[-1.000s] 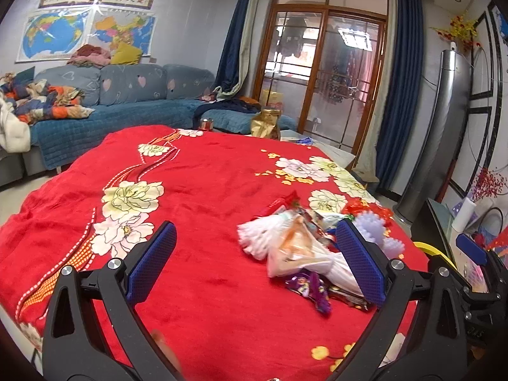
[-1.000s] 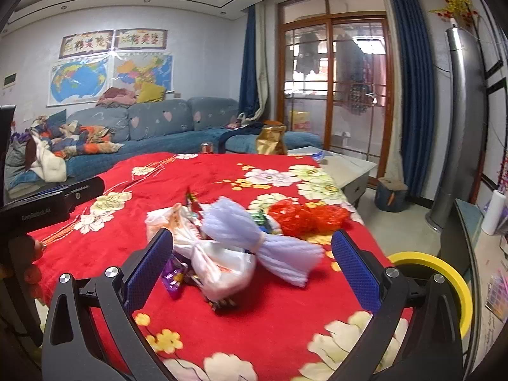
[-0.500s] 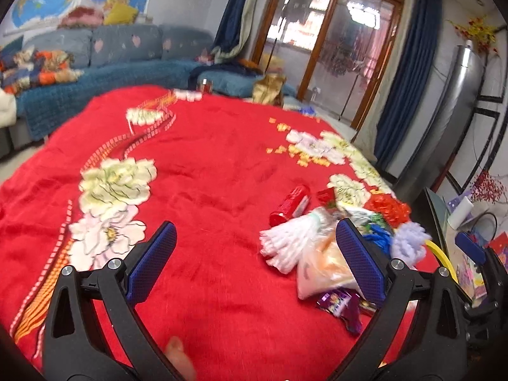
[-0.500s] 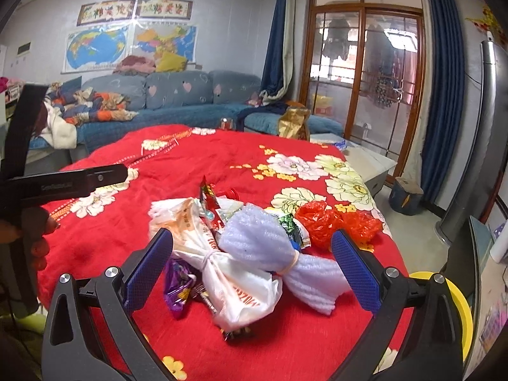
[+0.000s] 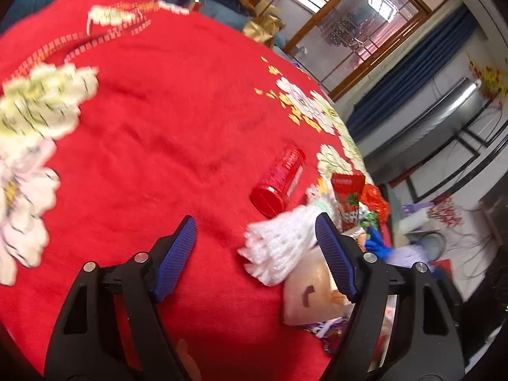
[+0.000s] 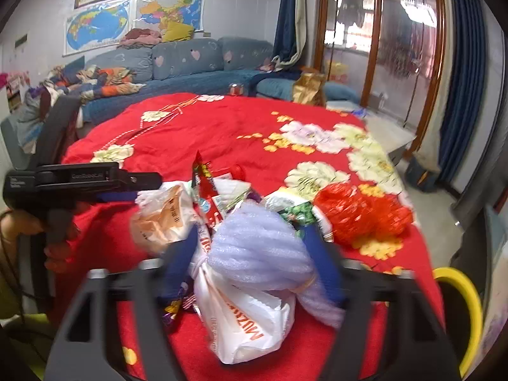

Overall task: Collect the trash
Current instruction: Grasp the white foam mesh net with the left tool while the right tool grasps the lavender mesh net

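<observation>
A pile of trash lies on the red floral cloth (image 5: 143, 127): a white foam net (image 5: 276, 247), a red can (image 5: 279, 177) on its side, a purple foam net (image 6: 257, 247), a white plastic bag (image 6: 247, 320), a red mesh bag (image 6: 358, 216) and wrappers. My left gripper (image 5: 254, 222) is closing. The white foam net lies between its jaws by the right pad, and the left pad is clear of it. My right gripper (image 6: 250, 231) is closing around the purple foam net, which fills the gap between the blurred pads.
A yellow-rimmed bin (image 6: 463, 311) stands off the table's right edge. The left gripper (image 6: 143, 187) shows side-on in the right wrist view, held by a hand (image 6: 54, 247). A blue sofa (image 6: 190, 63) and glass doors (image 6: 381, 47) are behind.
Both grippers have come closer to the pile and their jaws have narrowed. The left view has tipped down and rolled, bringing the red can into sight.
</observation>
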`<state>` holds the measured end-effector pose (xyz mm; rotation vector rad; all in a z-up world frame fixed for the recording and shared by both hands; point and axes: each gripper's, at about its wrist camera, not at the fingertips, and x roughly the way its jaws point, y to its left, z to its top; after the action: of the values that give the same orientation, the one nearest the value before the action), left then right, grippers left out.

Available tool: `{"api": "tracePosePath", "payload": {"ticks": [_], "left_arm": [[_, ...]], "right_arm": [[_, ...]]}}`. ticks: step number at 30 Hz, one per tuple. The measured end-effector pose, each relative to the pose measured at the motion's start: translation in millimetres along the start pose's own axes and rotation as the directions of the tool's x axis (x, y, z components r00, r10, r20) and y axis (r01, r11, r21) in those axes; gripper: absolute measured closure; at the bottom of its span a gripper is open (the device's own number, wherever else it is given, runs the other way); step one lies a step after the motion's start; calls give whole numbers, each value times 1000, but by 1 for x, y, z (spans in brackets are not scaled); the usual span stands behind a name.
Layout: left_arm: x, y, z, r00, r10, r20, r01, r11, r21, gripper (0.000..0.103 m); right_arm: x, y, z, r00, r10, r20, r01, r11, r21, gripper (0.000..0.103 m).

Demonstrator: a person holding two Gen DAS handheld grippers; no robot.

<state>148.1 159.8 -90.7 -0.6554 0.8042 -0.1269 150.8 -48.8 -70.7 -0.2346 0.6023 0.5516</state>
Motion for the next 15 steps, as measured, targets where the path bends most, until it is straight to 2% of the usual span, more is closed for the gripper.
{"api": "tracePosePath", "payload": {"ticks": [1, 3, 5, 7, 8, 10, 15], "left_arm": [[0, 0, -1, 1000, -15, -4, 15, 1000, -8, 44], [-2, -1, -3, 1000, -31, -5, 31, 999, -17, 63], [-3, -3, -4, 999, -45, -4, 45, 999, -21, 79], [-6, -7, -5, 999, -50, -5, 50, 999, -17, 84], [-8, -8, -5, 999, -52, -4, 52, 999, -15, 91], [-12, -12, -5, 998, -55, 7, 55, 998, -3, 96], [-36, -35, 1, 995, -48, 89, 41, 996, 82, 97]], "right_arm": [[0, -3, -1, 1000, 22, -4, -22, 1000, 17, 61], [-4, -8, -3, 999, 42, 9, -42, 998, 49, 69], [-9, -15, -4, 998, 55, 18, -56, 995, 78, 71], [-15, -23, -6, 997, 71, 26, -73, 990, 116, 72], [-17, -25, -6, 997, 76, 27, -79, 988, 129, 73], [-23, -31, -7, 996, 78, 40, -83, 985, 153, 74], [-37, -45, -7, 993, 89, 72, -102, 971, 218, 76]]}}
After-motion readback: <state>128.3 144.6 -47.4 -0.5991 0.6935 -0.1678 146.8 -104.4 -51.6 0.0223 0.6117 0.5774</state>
